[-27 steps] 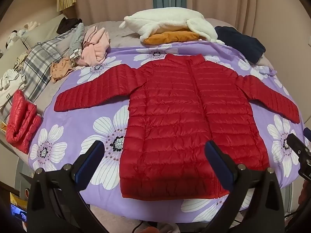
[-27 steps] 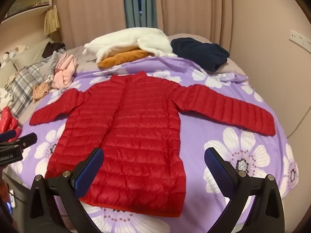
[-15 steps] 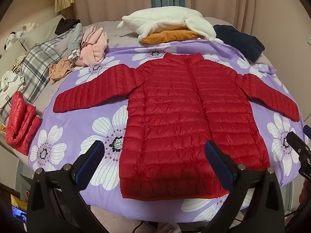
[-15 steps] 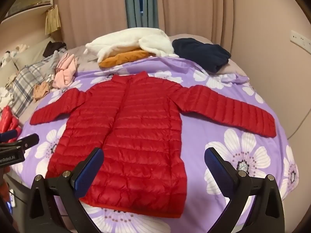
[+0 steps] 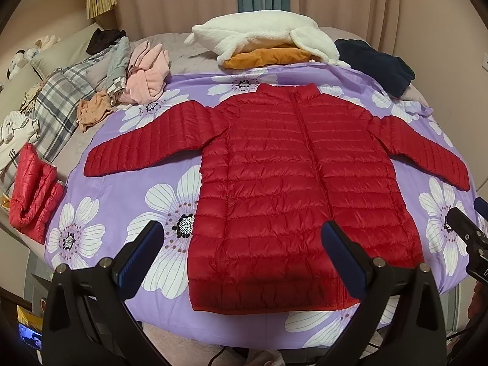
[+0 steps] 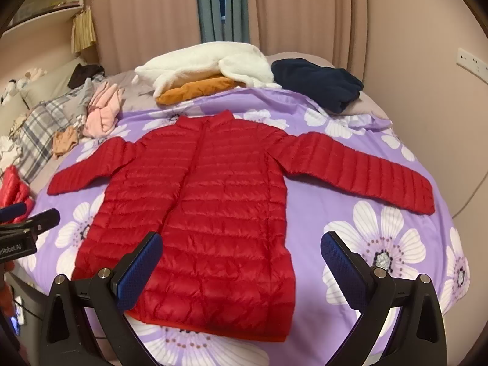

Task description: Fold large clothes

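Fingers (image 5: 146,253) spread, red jacket (image 5: 292,189) beyond, flat

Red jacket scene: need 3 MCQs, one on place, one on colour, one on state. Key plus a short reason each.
1. Where does the navy garment lie relative to the jacket?
A. on its hem
B. beyond its collar, toward the wall side
C. under its sleeve nearest the plaid bedding

2. What colour is the sheet under the jacket?
A. purple with white flowers
B. plain grey
C. green stripes

3. What state is the jacket in?
A. folded in half
B. rolled up
C. flat, both sleeves spread out

Key:
1 B: in the right wrist view it sits past the collar, by the white fleece.
2 A: large white flowers on purple show all round the jacket.
3 C: both sleeves extend sideways; the left gripper and right gripper are open and hold nothing.
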